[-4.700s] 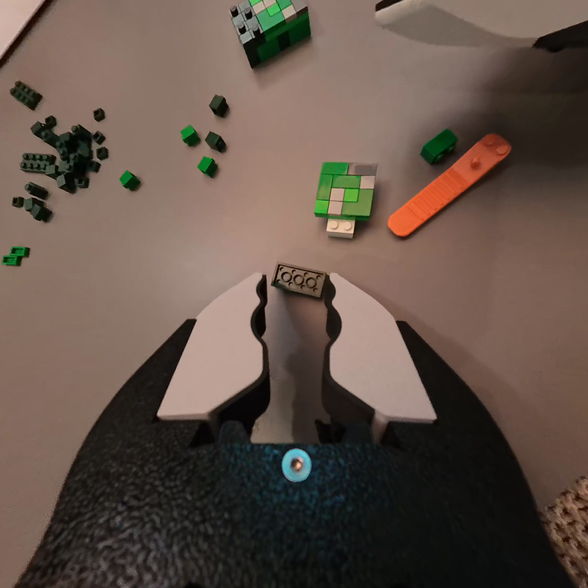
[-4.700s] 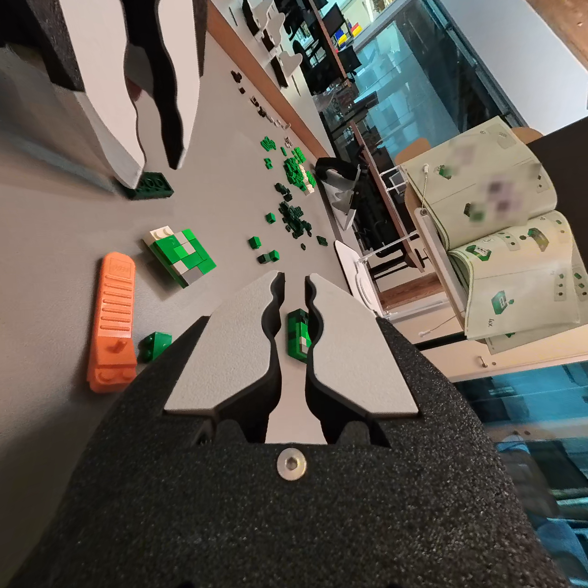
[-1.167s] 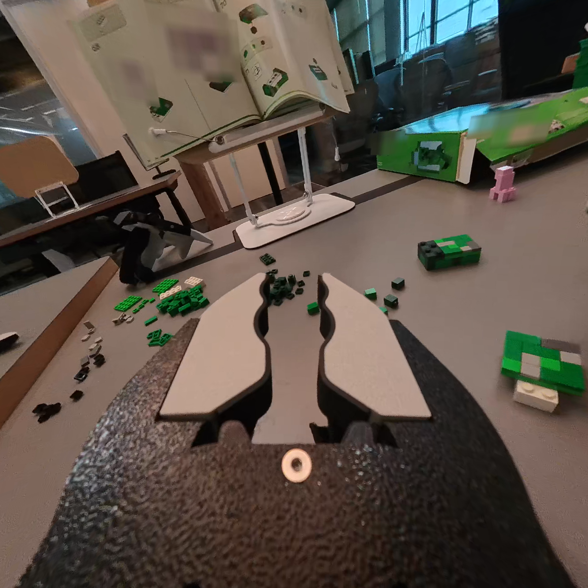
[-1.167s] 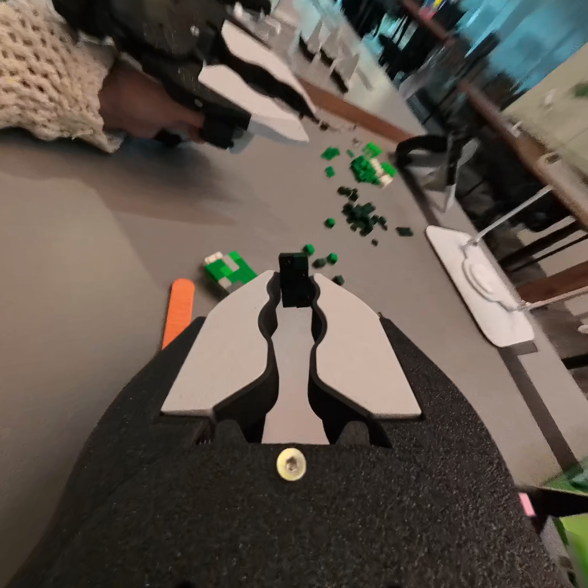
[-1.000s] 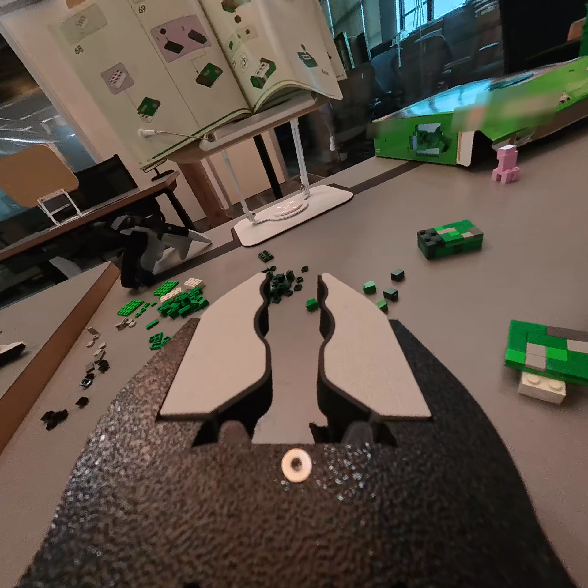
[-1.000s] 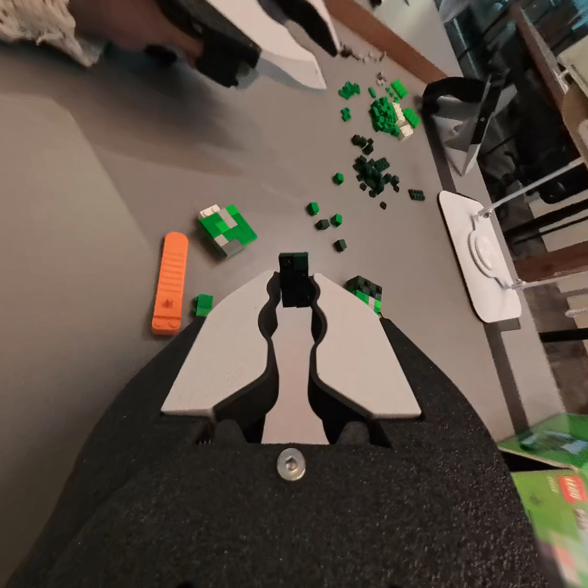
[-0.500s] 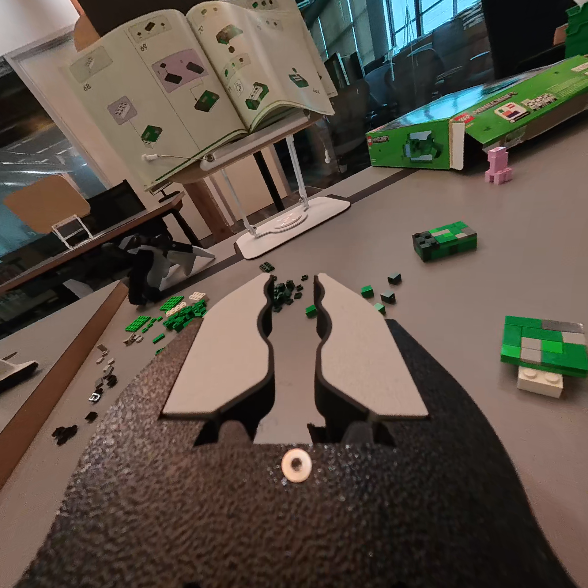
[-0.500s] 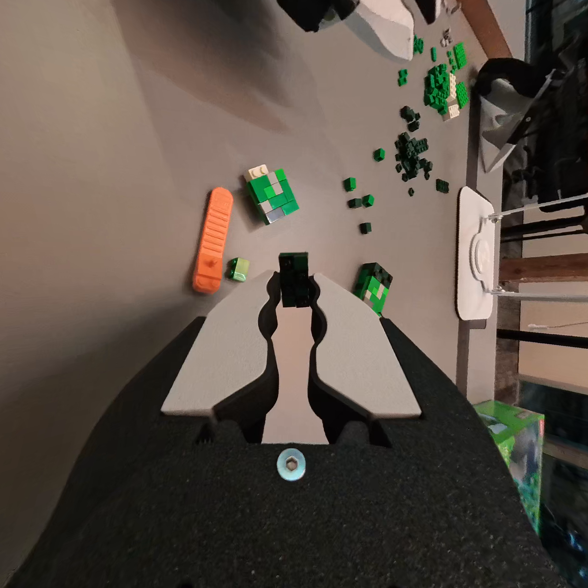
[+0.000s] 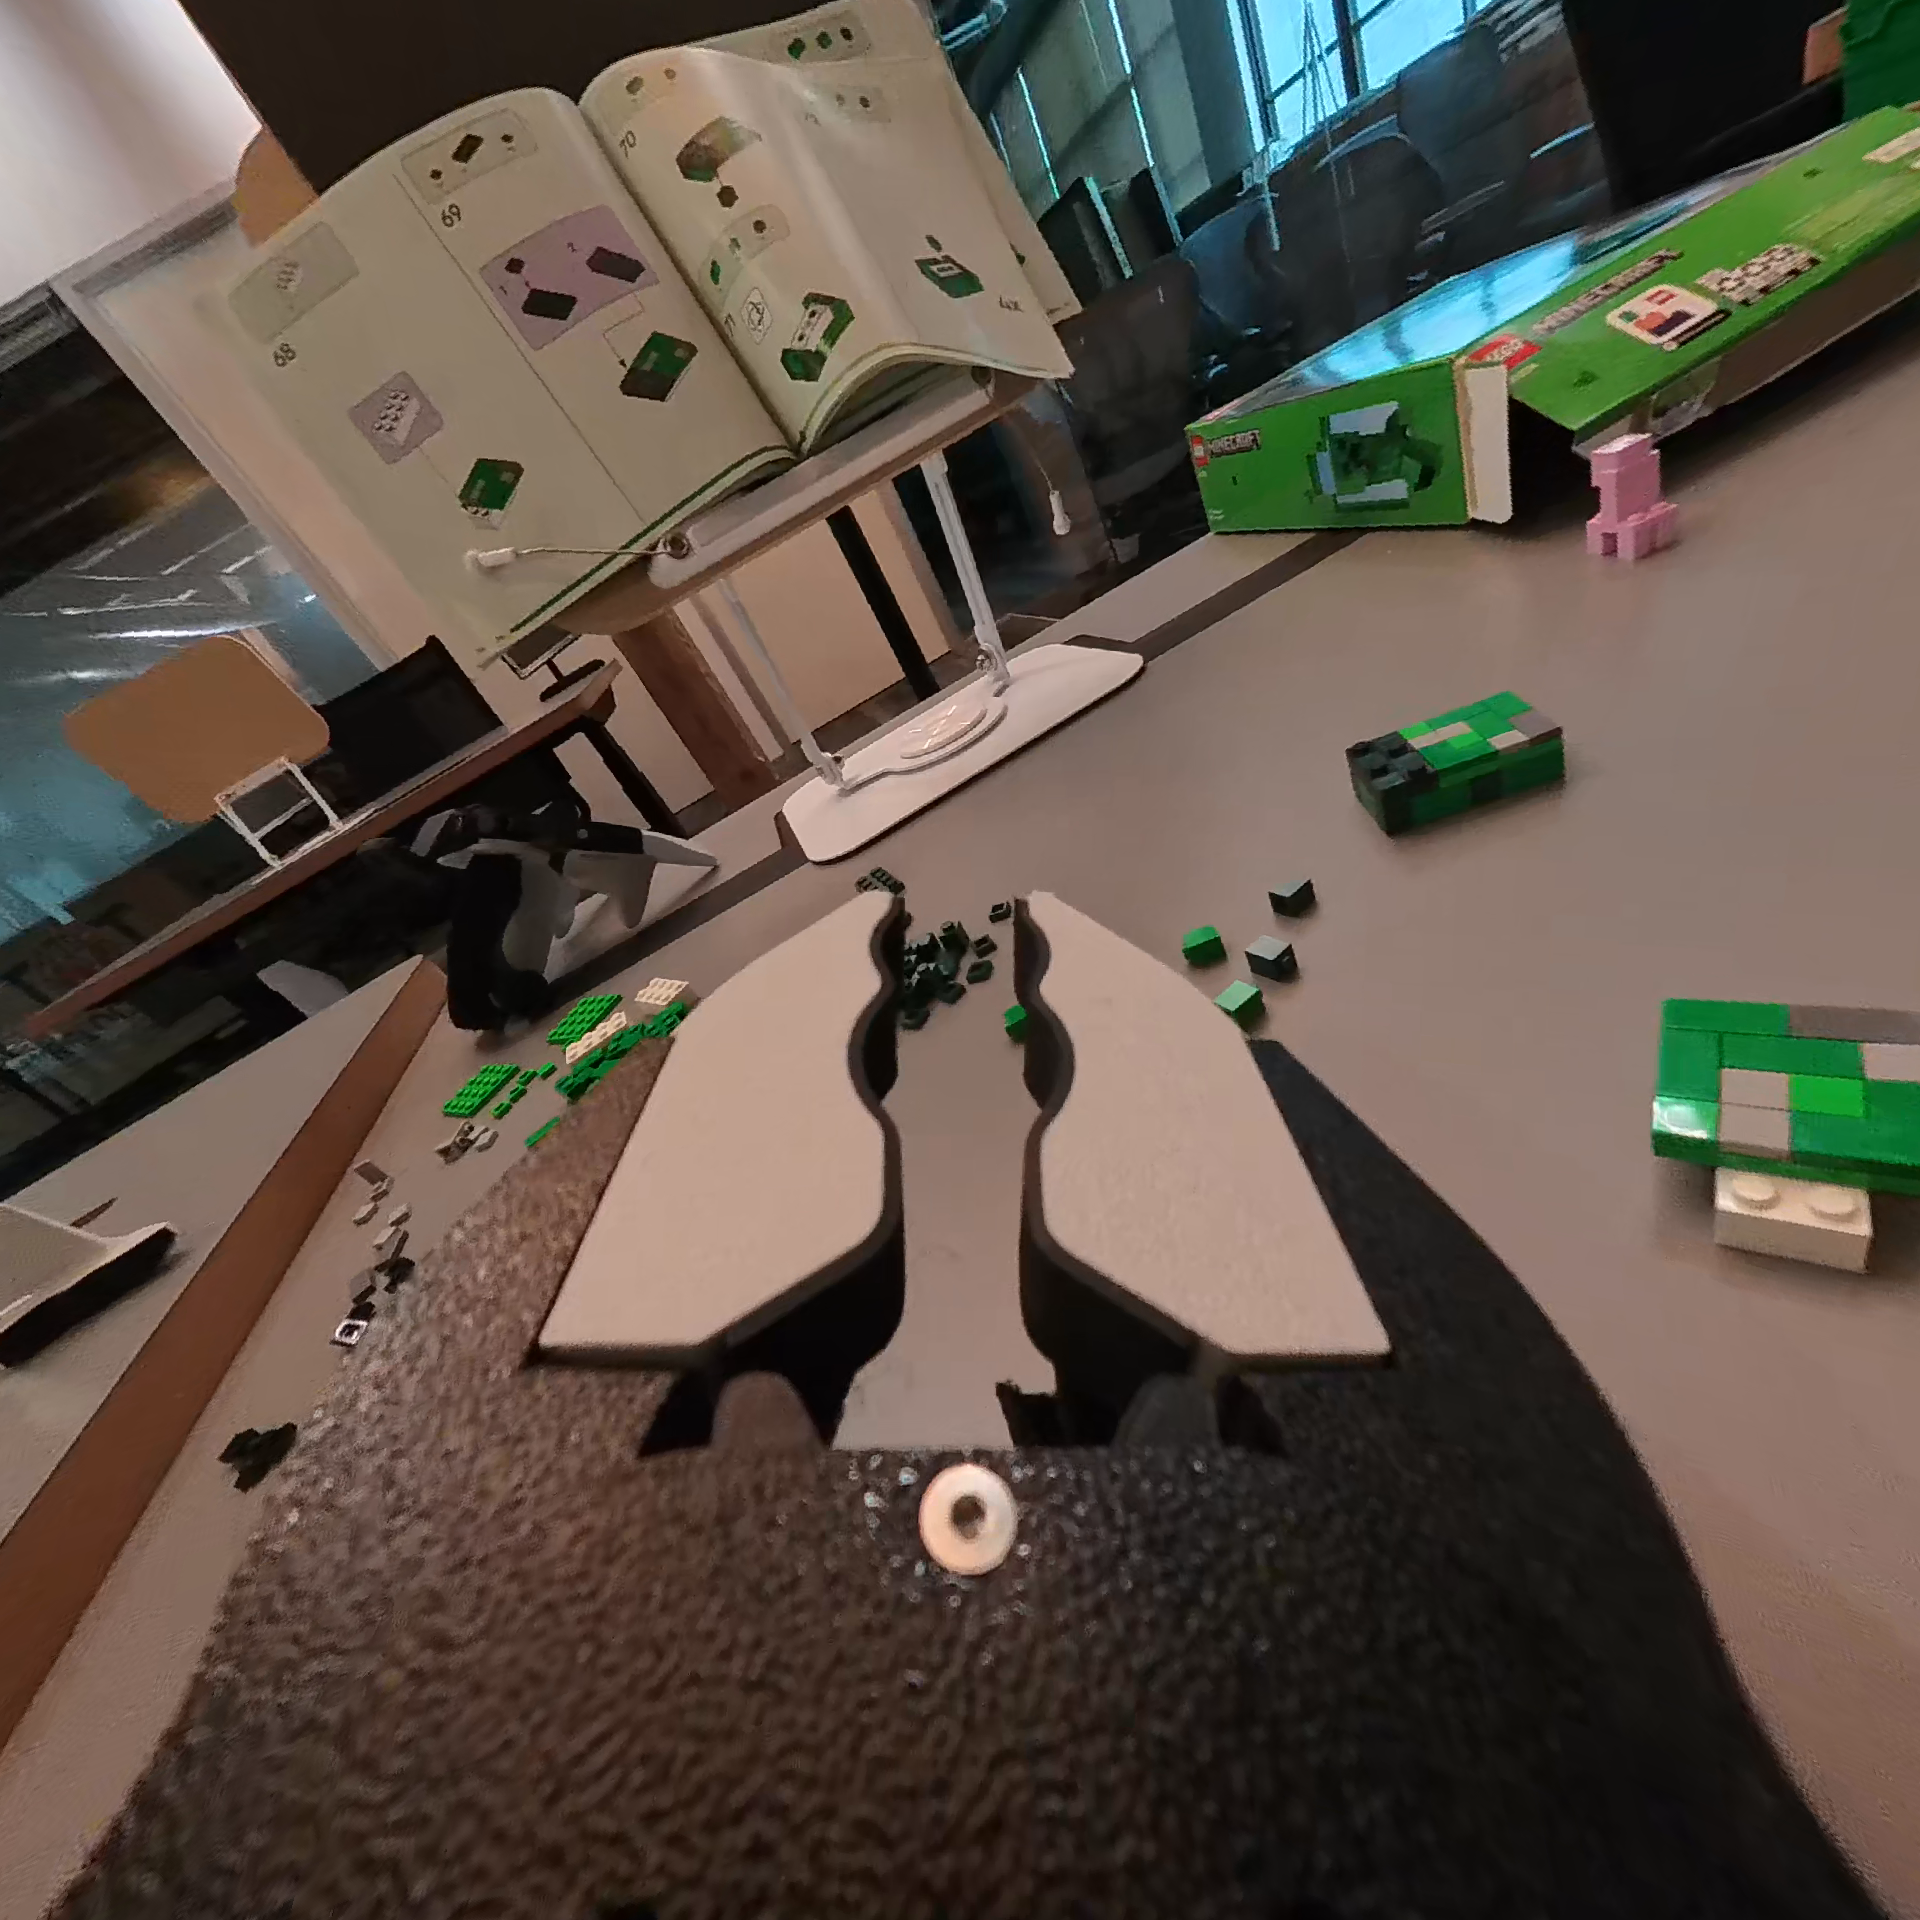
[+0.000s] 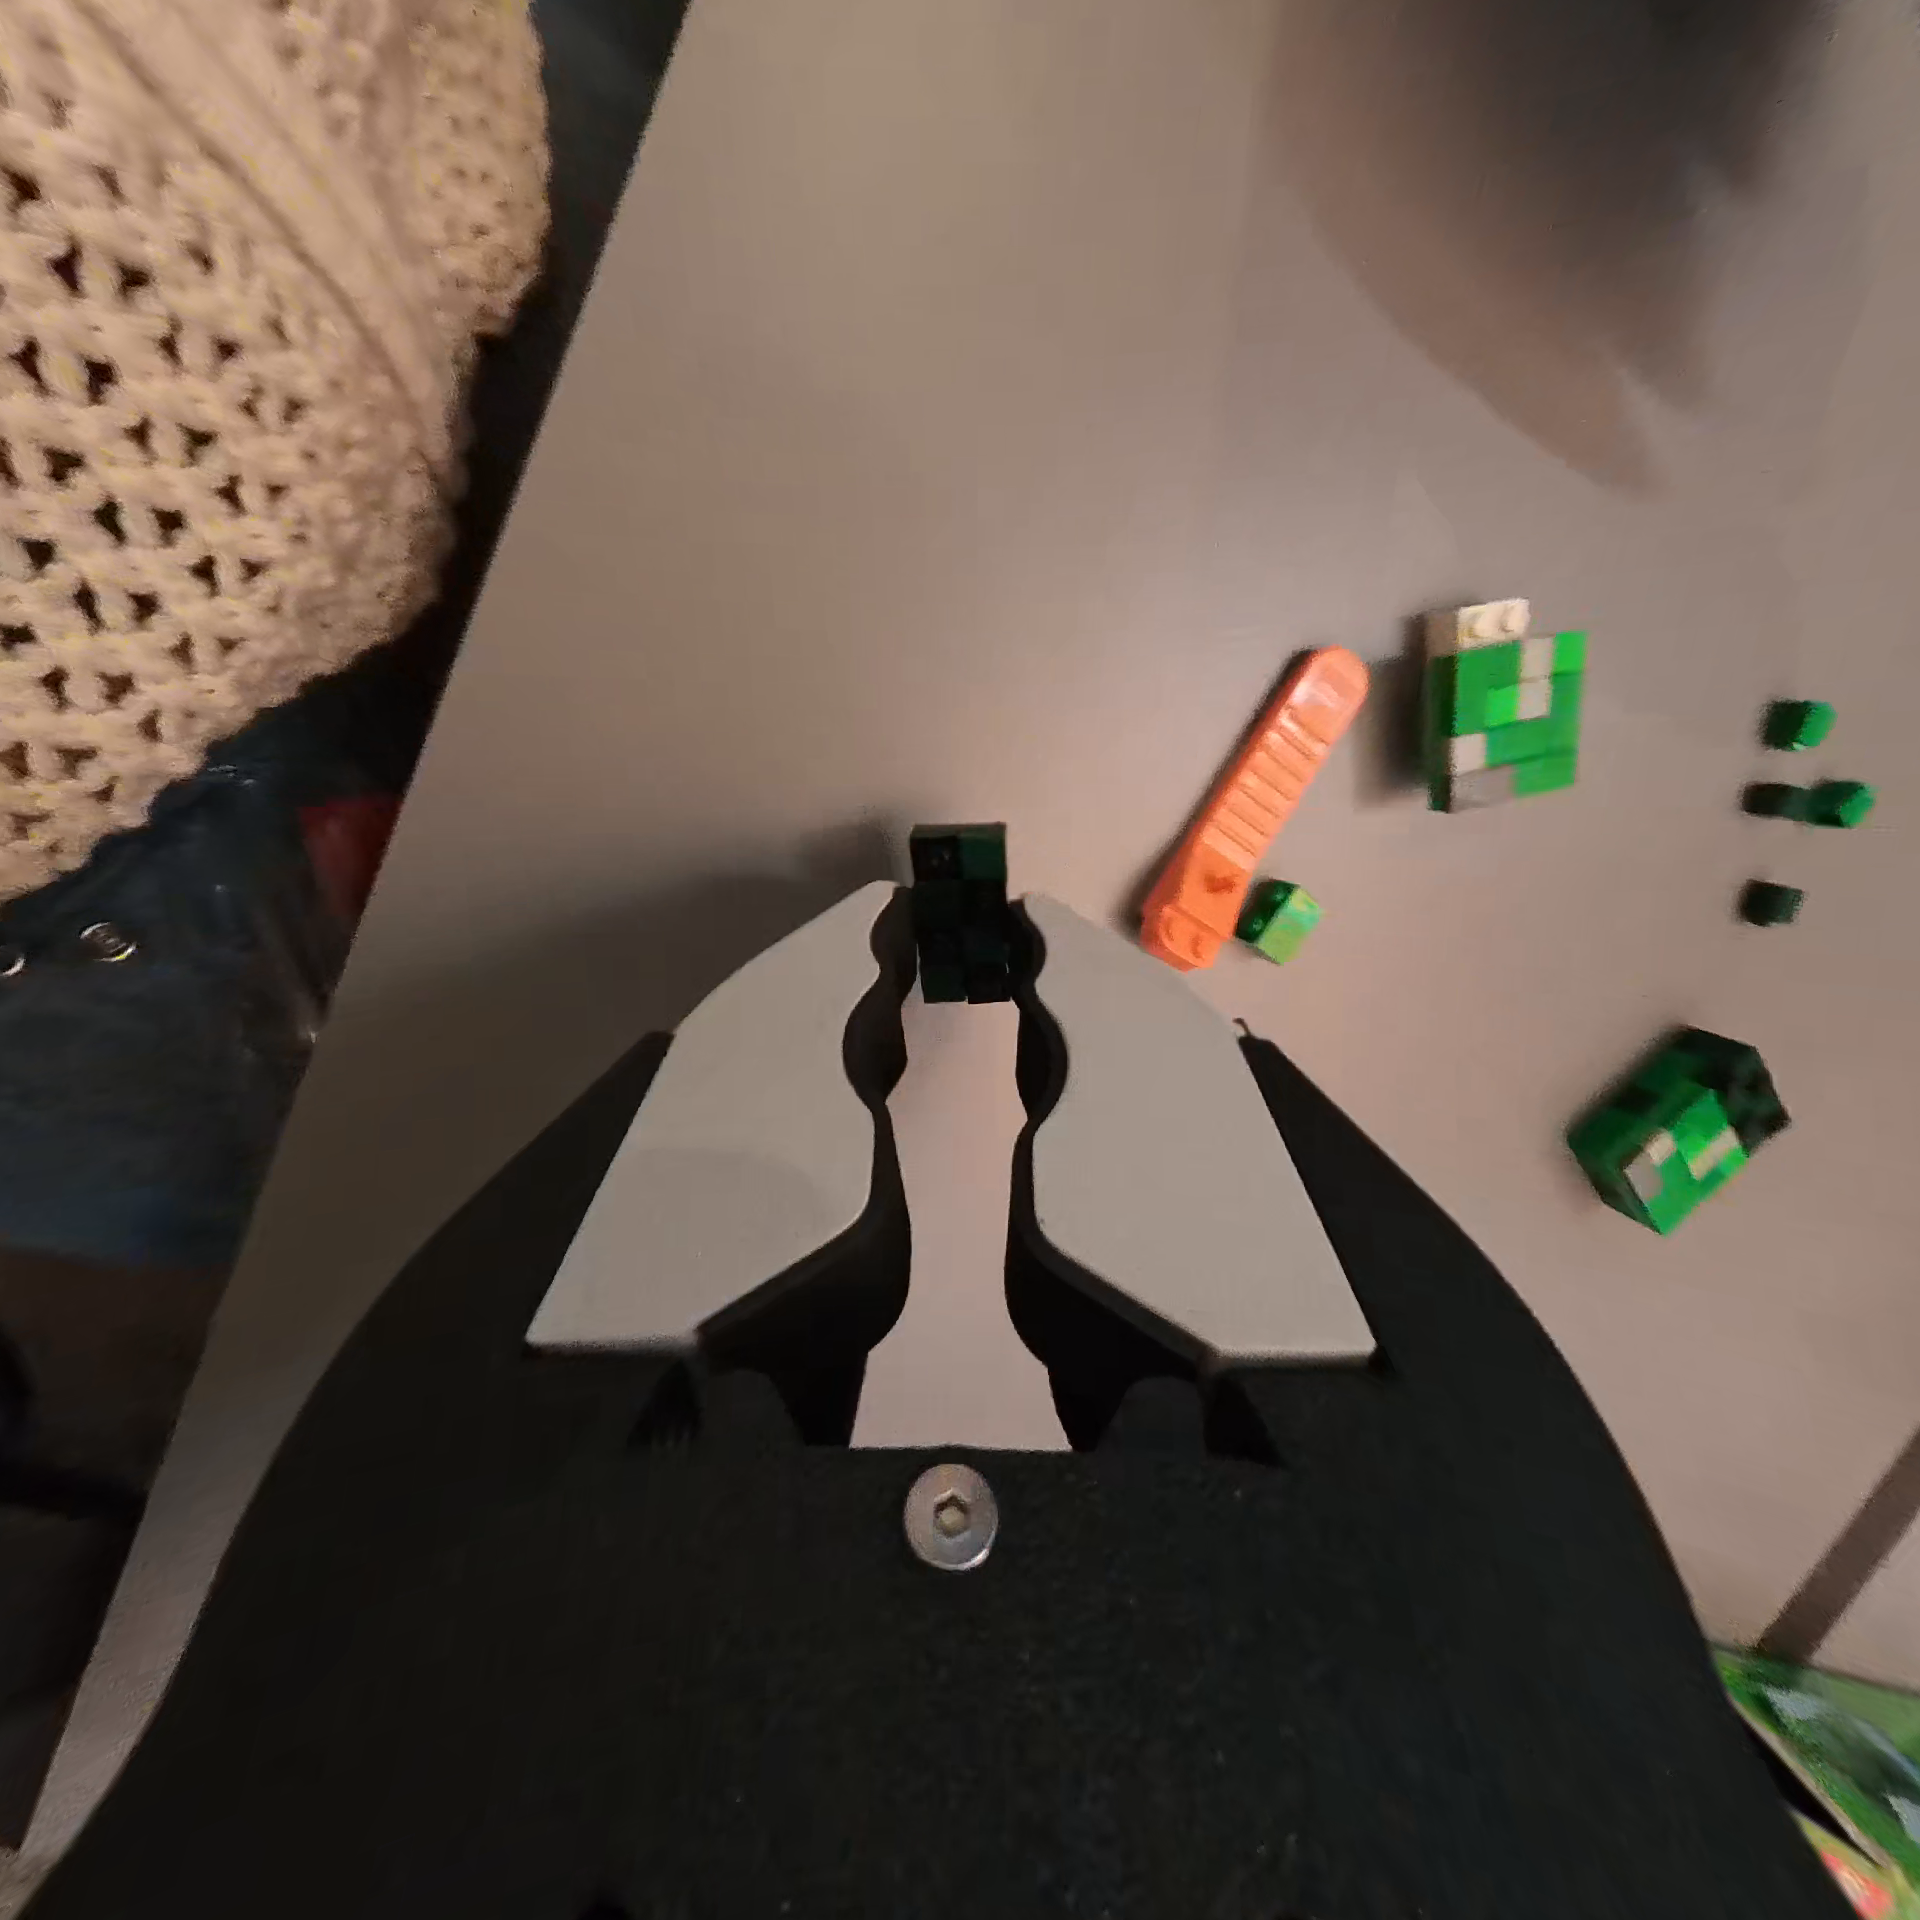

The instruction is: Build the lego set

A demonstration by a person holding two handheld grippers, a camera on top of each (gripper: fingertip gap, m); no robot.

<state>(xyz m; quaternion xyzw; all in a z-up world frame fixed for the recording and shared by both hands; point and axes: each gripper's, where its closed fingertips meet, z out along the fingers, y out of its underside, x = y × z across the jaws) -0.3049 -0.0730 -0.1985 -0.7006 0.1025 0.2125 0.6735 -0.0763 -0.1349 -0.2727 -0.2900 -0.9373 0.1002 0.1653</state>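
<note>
While the right gripper pinches a small dark green lego stack by its tip above the table, the left gripper (narrowly parted, empty) idles, so a twist could drop it.

On the table, the book stand sits behind the loose bricks, box to its right.
</note>
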